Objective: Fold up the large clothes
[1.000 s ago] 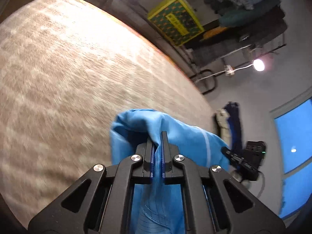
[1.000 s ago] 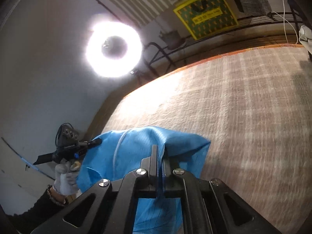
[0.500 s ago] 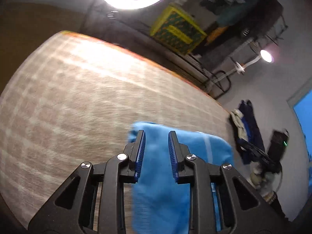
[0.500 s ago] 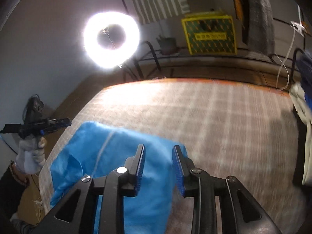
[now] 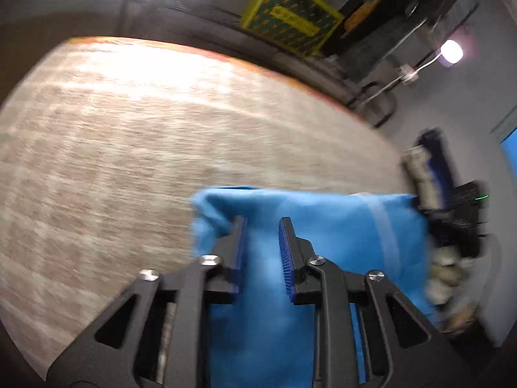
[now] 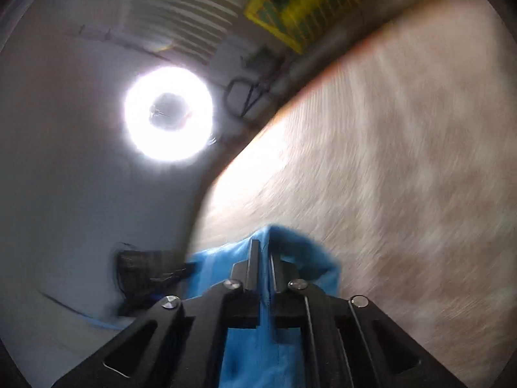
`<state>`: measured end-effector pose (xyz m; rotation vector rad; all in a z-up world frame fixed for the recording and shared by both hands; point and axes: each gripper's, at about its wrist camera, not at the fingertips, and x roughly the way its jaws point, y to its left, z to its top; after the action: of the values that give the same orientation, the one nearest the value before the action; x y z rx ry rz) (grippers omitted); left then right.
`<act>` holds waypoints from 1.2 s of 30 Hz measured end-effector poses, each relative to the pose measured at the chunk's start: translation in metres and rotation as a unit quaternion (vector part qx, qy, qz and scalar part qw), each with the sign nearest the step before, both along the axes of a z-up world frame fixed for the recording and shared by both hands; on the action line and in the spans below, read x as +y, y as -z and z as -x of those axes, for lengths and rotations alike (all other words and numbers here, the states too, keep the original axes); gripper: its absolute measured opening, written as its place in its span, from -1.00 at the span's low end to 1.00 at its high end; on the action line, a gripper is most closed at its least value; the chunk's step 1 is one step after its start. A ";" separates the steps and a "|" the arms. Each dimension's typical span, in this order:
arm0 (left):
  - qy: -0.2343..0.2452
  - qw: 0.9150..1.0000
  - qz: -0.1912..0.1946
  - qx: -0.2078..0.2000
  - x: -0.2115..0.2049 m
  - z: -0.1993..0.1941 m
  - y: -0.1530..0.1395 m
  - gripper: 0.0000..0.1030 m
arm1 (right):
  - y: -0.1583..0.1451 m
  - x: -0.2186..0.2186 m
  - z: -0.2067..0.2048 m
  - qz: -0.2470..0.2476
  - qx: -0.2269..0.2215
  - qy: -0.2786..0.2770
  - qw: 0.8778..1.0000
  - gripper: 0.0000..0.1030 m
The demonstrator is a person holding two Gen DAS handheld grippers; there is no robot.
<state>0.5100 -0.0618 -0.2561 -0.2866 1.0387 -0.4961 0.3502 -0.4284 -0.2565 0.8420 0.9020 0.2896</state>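
A bright blue garment [image 5: 326,226] with a pale stripe lies on the beige woven carpet [image 5: 129,135]. My left gripper [image 5: 261,229] hovers over its near left part with the jaws apart and cloth showing between them, not pinched. In the right wrist view the same blue garment [image 6: 300,252] is pinched between the nearly closed jaws of my right gripper [image 6: 264,252], which holds a fold of it above the carpet [image 6: 404,161]. The right gripper and the gloved hand show blurred at the garment's right edge in the left view [image 5: 452,223].
A ring light [image 6: 168,114] glows by the wall. A yellow-green patterned panel [image 5: 287,22] leans beyond the carpet's orange far edge. Clothes hang on a dark rack [image 5: 404,6]; a lamp [image 5: 450,53] shines at right. More clothes [image 5: 429,168] lie past the carpet's right side.
One second ago both grippers were shut on the garment. Both opened half a second ago. Now the right gripper has shut on the cloth again; the left stays open. Both views swung and blurred.
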 end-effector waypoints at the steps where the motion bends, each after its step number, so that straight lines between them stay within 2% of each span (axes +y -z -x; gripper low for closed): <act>1: -0.005 1.000 -0.009 0.003 0.001 -0.001 0.007 -0.78 | 0.000 0.004 0.000 0.037 0.014 -0.004 0.999 -1.00; 3: -0.010 1.000 -0.002 0.000 0.005 0.000 0.011 -0.79 | 0.004 0.014 0.001 0.081 0.042 -0.013 0.996 -1.00; 5: -0.013 1.000 -0.024 -0.012 0.008 0.006 0.004 -0.79 | -0.003 0.023 0.006 0.113 0.048 -0.040 0.992 -0.98; 7: -0.021 0.999 -0.040 -0.030 0.016 0.014 -0.009 -0.79 | -0.016 0.023 0.010 0.167 0.058 -0.038 0.983 -0.58; 8: -0.026 0.998 -0.040 -0.035 0.020 0.018 -0.014 -0.78 | -0.028 0.021 0.017 0.210 0.055 -0.023 0.976 -0.52; 9: -0.029 0.998 -0.035 -0.040 0.024 0.022 -0.020 -0.78 | -0.037 0.019 0.023 0.226 0.049 -0.014 0.973 -0.52; 13: -0.018 0.999 -0.003 -0.051 0.025 0.030 -0.040 -0.78 | -0.066 0.019 0.038 0.201 0.000 -0.024 0.979 -0.52; 15: 0.004 0.999 0.012 -0.040 0.016 0.034 -0.043 -0.78 | -0.075 0.042 0.044 0.198 -0.016 -0.070 0.978 -0.52; 19: 0.045 0.999 0.019 -0.022 0.004 0.059 -0.035 -0.78 | -0.065 0.077 0.058 0.200 -0.009 -0.135 0.970 -0.52; 22: 0.052 0.999 0.001 -0.007 0.004 0.084 -0.021 -0.78 | -0.049 0.089 0.075 0.201 0.012 -0.163 0.966 -0.52; 24: 0.044 0.998 -0.032 -0.006 0.011 0.100 -0.004 -0.78 | -0.036 0.090 0.090 0.206 0.028 -0.172 0.963 -0.52; 25: 0.042 0.998 -0.035 -0.004 0.013 0.104 0.003 -0.78 | -0.028 0.086 0.098 0.200 0.036 -0.172 0.964 -0.52; 27: 0.029 0.999 -0.012 -0.006 0.028 0.113 0.011 -0.78 | -0.017 0.084 0.112 0.204 0.041 -0.171 0.963 -0.64; 28: 0.024 1.000 -0.004 0.000 0.034 0.115 0.011 -0.78 | -0.018 0.082 0.119 0.213 0.035 -0.170 0.962 -0.64; 31: -0.002 1.000 -0.015 0.006 0.053 0.125 0.007 -0.78 | -0.027 0.075 0.134 0.221 0.044 -0.167 0.960 -0.64; 32: -0.010 1.000 -0.008 0.007 0.062 0.130 0.004 -0.78 | -0.031 0.071 0.139 0.227 0.043 -0.164 0.959 -0.57; 34: -0.026 1.000 0.004 0.005 0.074 0.136 -0.002 -0.78 | -0.048 0.069 0.151 0.224 0.020 -0.159 0.961 -0.56; 36: -0.033 0.999 0.042 0.001 0.083 0.147 -0.012 -0.78 | -0.066 0.075 0.160 0.209 -0.016 -0.163 0.964 -0.56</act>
<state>0.3630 0.0209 -0.2436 -0.3949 1.0094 -0.4816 0.1903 -0.3535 -0.1909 0.2955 1.0255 0.3791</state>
